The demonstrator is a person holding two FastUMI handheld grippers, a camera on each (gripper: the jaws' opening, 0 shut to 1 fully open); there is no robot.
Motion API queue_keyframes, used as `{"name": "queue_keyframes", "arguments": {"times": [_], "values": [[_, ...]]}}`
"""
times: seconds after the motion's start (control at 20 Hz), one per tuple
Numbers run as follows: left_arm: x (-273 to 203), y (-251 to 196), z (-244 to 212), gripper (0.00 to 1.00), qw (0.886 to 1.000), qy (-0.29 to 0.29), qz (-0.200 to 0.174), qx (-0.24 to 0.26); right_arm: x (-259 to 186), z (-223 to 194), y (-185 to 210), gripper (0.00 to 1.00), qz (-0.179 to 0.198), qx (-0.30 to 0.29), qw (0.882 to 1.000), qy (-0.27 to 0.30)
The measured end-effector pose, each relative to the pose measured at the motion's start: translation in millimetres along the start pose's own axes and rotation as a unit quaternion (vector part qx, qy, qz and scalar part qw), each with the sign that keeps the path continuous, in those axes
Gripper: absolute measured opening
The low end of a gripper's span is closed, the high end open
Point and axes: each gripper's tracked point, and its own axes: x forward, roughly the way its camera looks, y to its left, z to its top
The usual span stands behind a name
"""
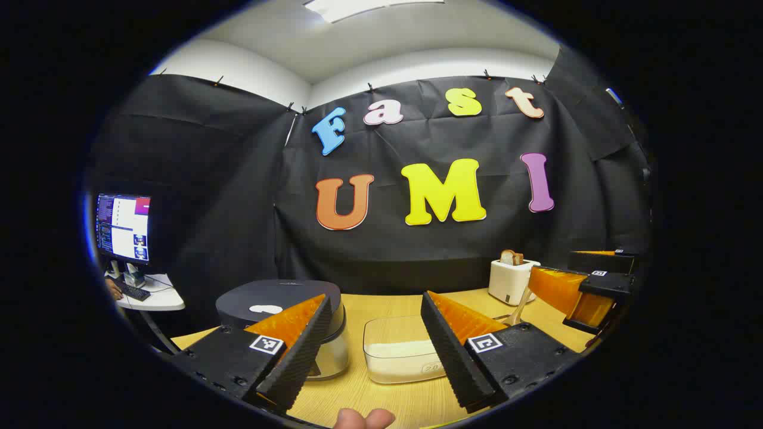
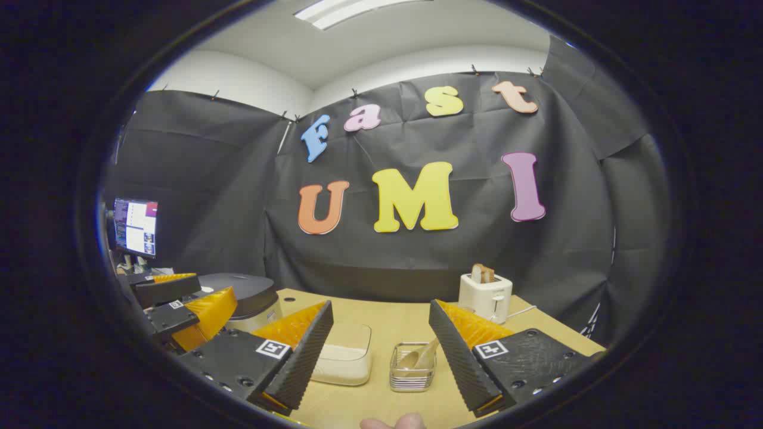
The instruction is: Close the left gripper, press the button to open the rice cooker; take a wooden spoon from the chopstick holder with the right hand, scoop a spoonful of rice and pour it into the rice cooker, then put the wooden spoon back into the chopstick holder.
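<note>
With both the left tongs (image 1: pixel 375 348) and right tongs (image 2: pixel 378 351) spread wide and empty, bring the left pair together first, then press the closed rice cooker (image 1: pixel 280 304) just ahead-left of them squarely on its button.

A light wooden desk (image 2: pixel 381 322) carries a closed dark-lidded rice cooker (image 1: pixel 280 304) at its left, a clear container of rice (image 1: pixel 399 357) beside it, a clear chopstick holder (image 2: pixel 412 366) with wooden spoons (image 2: pixel 420 356), and a white toaster (image 2: pixel 485 296) holding bread at the back right.
</note>
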Motion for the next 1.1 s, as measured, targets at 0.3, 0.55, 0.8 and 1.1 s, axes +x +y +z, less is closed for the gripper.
{"name": "queue_keyframes", "arguments": {"times": [0.3,0.55,0.8,1.1], "values": [[2,-4,-4,0.96,1.0,0.006,-0.009,0.001,2,-3,5,0.96,0.007,0.004,1.0,0.003],[4,3,-7,0.96,1.0,0.01,-0.005,0.004,5,-5,2,0.96,0.003,0.011,1.0,0.001],[4,7,-7,0.96,1.0,0.011,-0.001,0.006,5,-6,0,0.96,-0.001,0.013,1.0,0.001],[4,7,-7,0.96,1.0,0.009,0.001,0.006,6,-5,1,1.0,0.001,0.008,1.0,-0.003]]}}
